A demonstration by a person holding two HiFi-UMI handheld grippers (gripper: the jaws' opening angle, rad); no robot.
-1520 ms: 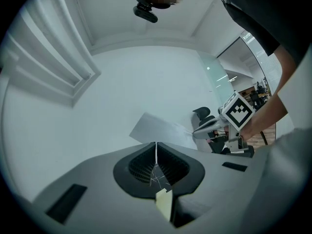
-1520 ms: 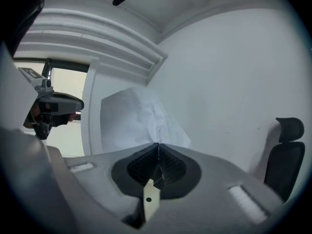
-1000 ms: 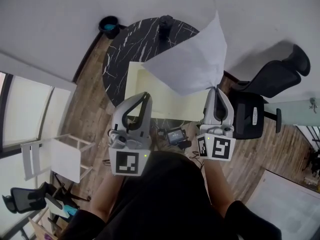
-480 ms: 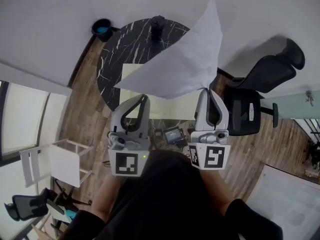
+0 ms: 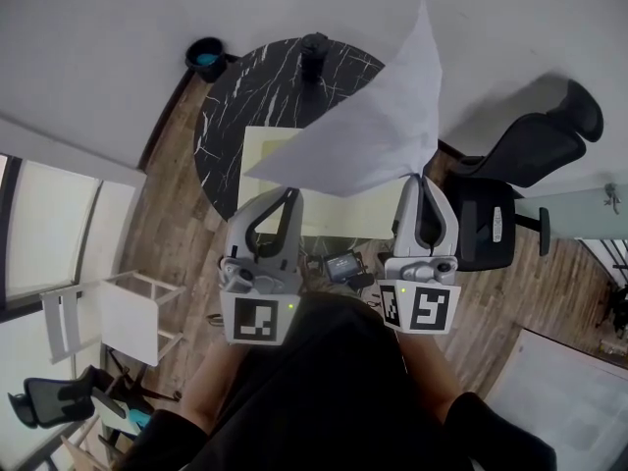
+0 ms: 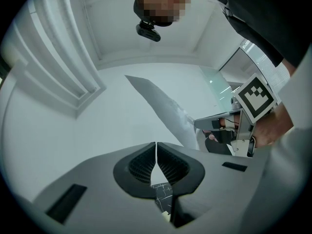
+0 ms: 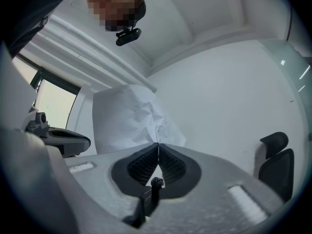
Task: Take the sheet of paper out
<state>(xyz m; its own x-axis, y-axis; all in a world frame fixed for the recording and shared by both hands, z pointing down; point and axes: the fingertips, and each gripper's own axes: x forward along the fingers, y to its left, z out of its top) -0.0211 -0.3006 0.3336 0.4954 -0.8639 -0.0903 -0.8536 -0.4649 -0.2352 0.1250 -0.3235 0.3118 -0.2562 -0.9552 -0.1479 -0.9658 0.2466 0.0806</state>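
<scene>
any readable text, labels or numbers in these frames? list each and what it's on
No legible text anywhere.
Left gripper cube: black-and-white square marker, a pattern, no letters.
Right gripper cube: same kind of marker, no letters.
Office chair: small white label, too small to read.
Sheet of paper: blank on the side shown.

Yellow pad (image 5: pixel 341 214) — partly behind the sheet (image 5: pixel 378 130)
</scene>
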